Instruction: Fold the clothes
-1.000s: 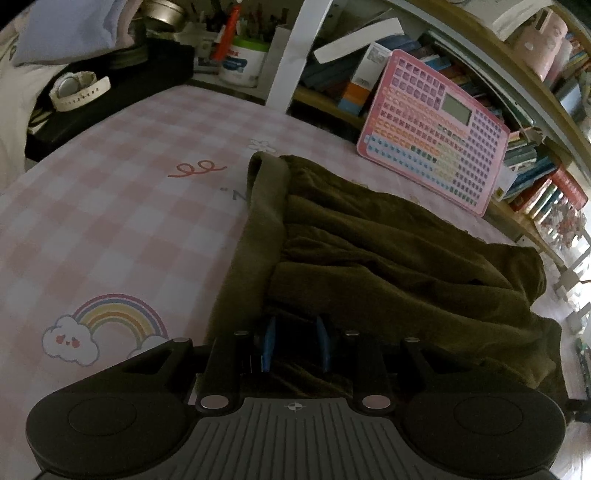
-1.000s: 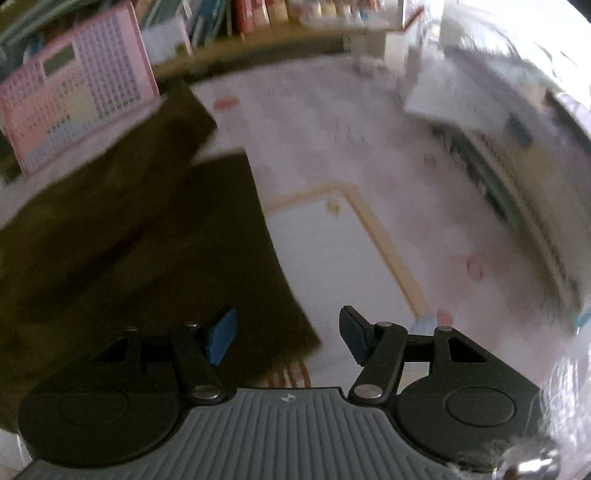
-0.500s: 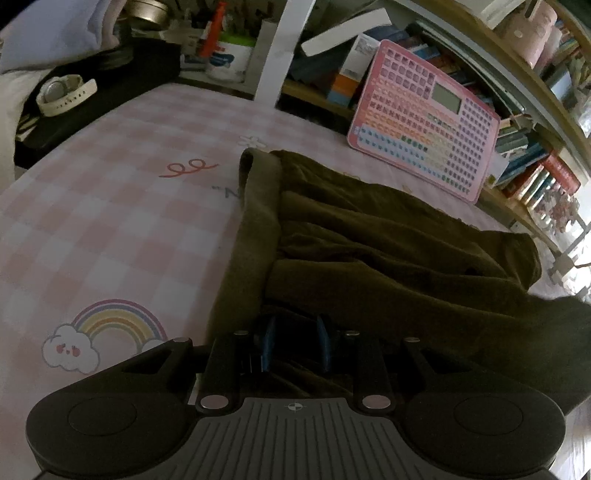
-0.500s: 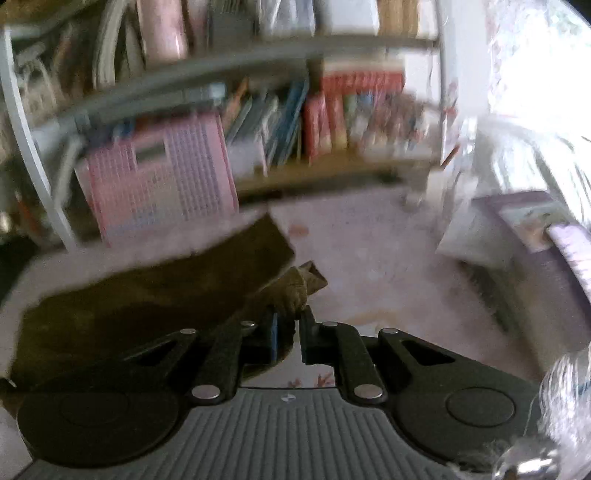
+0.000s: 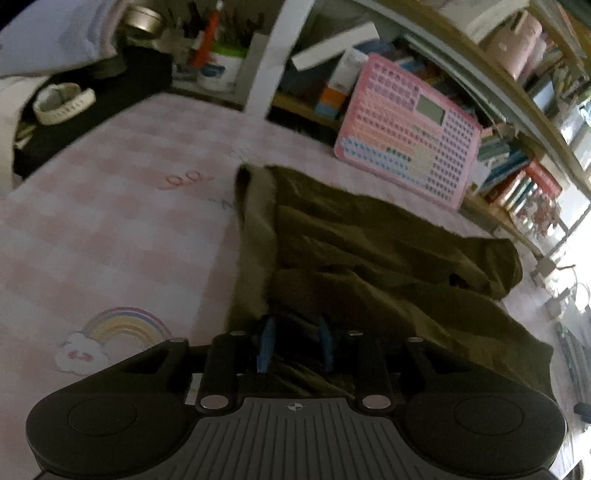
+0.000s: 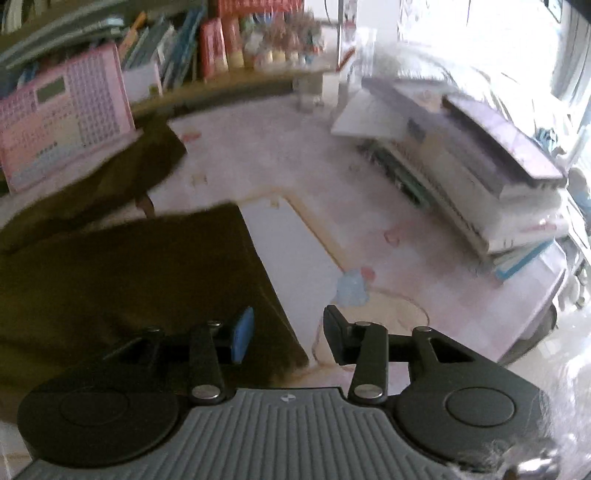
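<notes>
A: Nearest, on the left?
B: Left gripper [image 5: 295,345], low over the near edge of the olive green garment [image 5: 369,251]. Blue pads [image 5: 266,343] a little apart, just opened a bit. Bunched cloth between them. Hard to tell if still pinched, too dark there.

A: And on the right?
B: Right gripper [image 6: 287,334], just opened, fingers well apart. Nothing between them. Left pad over the garment's [image 6: 147,273] right edge, other finger over bare pink cloth.

A: Where's the garment?
B: Flat on the pink checked tablecloth [image 5: 110,206]. Folded over, with rumpled layers. Lighter band down its left edge. Painted rainbow [image 5: 122,325] on the tablecloth just beside the left gripper.

A: Further back?
B: Pink toy board with many buttons [image 5: 410,129], leaning up behind the garment. Stack of books [image 6: 480,177] on the right side of the table. White tub [image 5: 221,66] far back, with pens or brushes standing in it, blurry. Round tin [image 5: 142,22] beside it, can't see inside. Shelf full of books [image 6: 177,55] behind everything.
</notes>
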`<state>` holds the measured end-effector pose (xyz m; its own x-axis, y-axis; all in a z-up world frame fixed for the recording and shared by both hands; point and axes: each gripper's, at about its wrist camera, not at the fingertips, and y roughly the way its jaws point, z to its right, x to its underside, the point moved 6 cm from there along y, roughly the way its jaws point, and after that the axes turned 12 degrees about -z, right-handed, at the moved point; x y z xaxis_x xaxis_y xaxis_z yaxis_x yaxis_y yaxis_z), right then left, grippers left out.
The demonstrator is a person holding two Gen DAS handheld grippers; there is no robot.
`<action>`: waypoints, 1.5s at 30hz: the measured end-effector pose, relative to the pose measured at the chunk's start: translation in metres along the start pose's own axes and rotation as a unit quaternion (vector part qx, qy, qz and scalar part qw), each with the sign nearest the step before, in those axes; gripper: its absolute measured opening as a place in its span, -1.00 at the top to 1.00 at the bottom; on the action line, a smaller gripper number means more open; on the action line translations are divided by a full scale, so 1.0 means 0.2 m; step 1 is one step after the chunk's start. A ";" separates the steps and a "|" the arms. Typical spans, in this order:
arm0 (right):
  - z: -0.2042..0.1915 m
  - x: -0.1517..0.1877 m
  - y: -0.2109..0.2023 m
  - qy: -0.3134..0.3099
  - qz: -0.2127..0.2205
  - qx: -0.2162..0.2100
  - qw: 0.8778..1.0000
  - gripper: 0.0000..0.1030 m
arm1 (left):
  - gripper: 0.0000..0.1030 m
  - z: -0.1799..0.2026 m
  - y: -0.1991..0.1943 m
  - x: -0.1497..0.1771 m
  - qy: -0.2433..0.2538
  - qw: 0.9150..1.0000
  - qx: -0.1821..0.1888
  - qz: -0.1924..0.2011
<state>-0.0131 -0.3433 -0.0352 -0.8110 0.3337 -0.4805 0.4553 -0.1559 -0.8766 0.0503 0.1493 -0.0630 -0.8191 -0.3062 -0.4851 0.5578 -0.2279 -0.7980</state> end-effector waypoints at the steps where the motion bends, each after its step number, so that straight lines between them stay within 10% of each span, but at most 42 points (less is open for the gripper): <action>1: -0.03 0.00 0.00 -0.005 0.002 -0.008 1.000 0.23 | 0.40 -0.02 -0.02 0.00 -0.006 1.000 -0.002 0.004; 10: -0.21 0.11 0.15 -0.038 -0.048 -0.028 0.998 0.30 | 0.25 -0.20 -0.03 0.04 -0.095 0.995 0.014 -0.012; 19: -0.24 0.12 0.19 -0.058 -0.041 -0.014 0.997 0.29 | 0.18 -0.11 0.08 0.02 -0.065 0.997 0.019 -0.047; 27: -0.27 0.11 0.20 -0.073 -0.039 -0.009 0.997 0.27 | 0.94 -0.06 -0.01 0.00 -0.023 1.000 -0.002 -0.008; 32: -0.39 0.13 0.18 -0.108 -0.051 -0.050 0.992 0.24 | 0.94 -0.25 -0.20 -0.11 -0.031 0.998 -0.040 0.038; 38: -0.65 0.24 0.14 -0.212 -0.028 -0.084 0.973 0.05 | 0.75 -0.42 -0.18 -0.02 -0.059 0.995 -0.084 -0.012; 45: -0.54 0.19 0.10 -0.150 -0.024 -0.093 0.984 0.03 | 0.58 -0.41 -0.30 -0.10 -0.064 0.992 -0.094 0.059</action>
<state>0.0056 -0.2337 -0.0688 -0.8920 0.0429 -0.4500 0.4515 0.0363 -0.8915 0.0222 0.2441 -0.0354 -0.7195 -0.4377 -0.5392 0.6042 -0.0116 -0.7967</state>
